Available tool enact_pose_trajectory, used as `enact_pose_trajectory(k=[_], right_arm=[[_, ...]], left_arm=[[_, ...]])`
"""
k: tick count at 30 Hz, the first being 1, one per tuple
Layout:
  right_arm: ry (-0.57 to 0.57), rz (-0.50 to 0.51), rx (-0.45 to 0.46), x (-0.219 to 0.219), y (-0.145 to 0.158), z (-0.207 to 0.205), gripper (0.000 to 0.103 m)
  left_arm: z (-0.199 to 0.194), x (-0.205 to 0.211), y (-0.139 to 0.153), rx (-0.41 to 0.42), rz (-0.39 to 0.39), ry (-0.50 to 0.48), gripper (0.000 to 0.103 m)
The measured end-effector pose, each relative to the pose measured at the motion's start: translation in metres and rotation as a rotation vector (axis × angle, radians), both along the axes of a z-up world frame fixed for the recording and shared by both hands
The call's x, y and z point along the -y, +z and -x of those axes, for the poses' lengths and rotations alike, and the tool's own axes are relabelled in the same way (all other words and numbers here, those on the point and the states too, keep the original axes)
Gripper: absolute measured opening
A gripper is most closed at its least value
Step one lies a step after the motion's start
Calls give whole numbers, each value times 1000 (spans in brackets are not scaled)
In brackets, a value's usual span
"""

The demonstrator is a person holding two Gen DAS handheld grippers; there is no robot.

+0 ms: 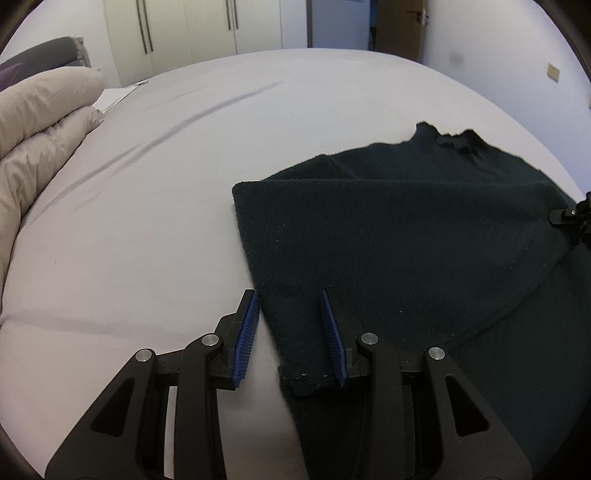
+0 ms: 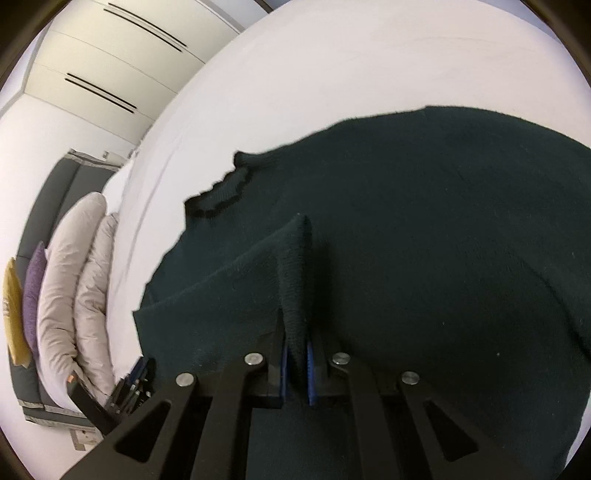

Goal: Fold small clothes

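White bed sheet (image 1: pixel 155 206), cream wardrobe (image 1: pixel 192 26) behind.

Left gripper (image 1: pixel 288 299) pitched steeply down, jaws partly apart, blue pads not pressing; dark sweater (image 1: pixel 424 236) edge lies between them. Right gripper (image 2: pixel 295 332) also angled down, jaws nearly closed, pinching a raised sweater fold.

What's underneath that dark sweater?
The dark sweater lies on a pale bed sheet, which shows all around it. Whatever sits directly beneath the fabric is covered, so nothing more can be told.
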State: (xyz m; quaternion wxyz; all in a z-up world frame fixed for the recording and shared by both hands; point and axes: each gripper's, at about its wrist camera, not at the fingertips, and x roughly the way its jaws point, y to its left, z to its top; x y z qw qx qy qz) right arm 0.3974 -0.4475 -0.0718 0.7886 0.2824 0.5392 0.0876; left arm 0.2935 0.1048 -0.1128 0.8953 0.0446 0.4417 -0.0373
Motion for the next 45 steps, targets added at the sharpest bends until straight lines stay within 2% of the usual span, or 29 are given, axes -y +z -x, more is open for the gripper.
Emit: enact_pose_trajectory(k=[3, 5, 7, 8, 9, 10, 12, 13, 16, 18, 21, 22, 23, 24, 27, 30, 31, 32, 34, 35, 37, 39, 42, 45], right_arm=[[-4, -17, -16, 4, -15, -8, 6], [-4, -51, -3, 8, -15, -7, 7], [-31, -36, 33, 14, -5, -1, 18], [-66, 22, 68, 17, 4, 5, 23], [-105, 82, 89, 21, 11, 11, 33], [-151, 128, 109, 24, 20, 18, 35], [-177, 112, 197, 21, 40, 33, 35], [-145, 77, 233, 13, 47, 37, 35], [53, -54, 301, -37, 56, 43, 35], [170, -142, 288, -73, 46, 39, 35], [204, -200, 196, -97, 7, 23, 35], [164, -191, 153, -93, -9, 17, 33], [105, -205, 120, -81, -24, 14, 22], [59, -285, 115, -63, -37, 13, 1], [-62, -408, 125, -12, -52, 19, 0], [-189, -297, 204, 38, -37, 33, 0], [-271, -253, 205, 60, -31, 44, 9], [-332, -227, 208, 76, -27, 54, 14], [-431, -222, 249, 108, -14, 85, 42], [-470, -220, 277, 122, -5, 105, 45], [-520, -208, 326, 147, 10, 146, 57], [-603, -188, 345, 173, 17, 188, 63], [-760, -260, 327, 221, 9, 253, 64], [-910, -315, 269, 268, -11, 305, 64]], left_arm=[[1, 3, -3, 6, -25, -14, 35], [3, 1, -5, 16, -19, -18, 35], [2, 3, -6, 15, -26, -17, 35], [4, 6, -6, 19, -38, -15, 36], [4, 9, -7, 24, -53, -15, 36], [6, 12, -8, 31, -72, -16, 36], [7, 17, -10, 44, -98, -15, 35], [8, 19, -10, 48, -104, -14, 35], [8, 21, -12, 57, -107, -12, 35], [8, 20, -13, 58, -101, -11, 35], [8, 16, -14, 62, -79, -9, 36], [9, 15, -14, 63, -70, -8, 36], [9, 14, -15, 63, -63, -6, 36], [9, 13, -15, 64, -59, -5, 36], [9, 11, -15, 70, -56, -5, 37], [9, 11, -16, 73, -61, -4, 37], [9, 11, -16, 73, -63, -4, 37], [8, 11, -16, 73, -65, -3, 37], [8, 12, -16, 73, -71, -3, 37], [8, 12, -16, 73, -77, -3, 37], [8, 13, -15, 76, -79, -1, 37], [9, 9, -11, 76, -45, 6, 38], [16, -2, 4, 65, 5, 62, 41], [39, -1, 32, 130, 37, 92, 41]])
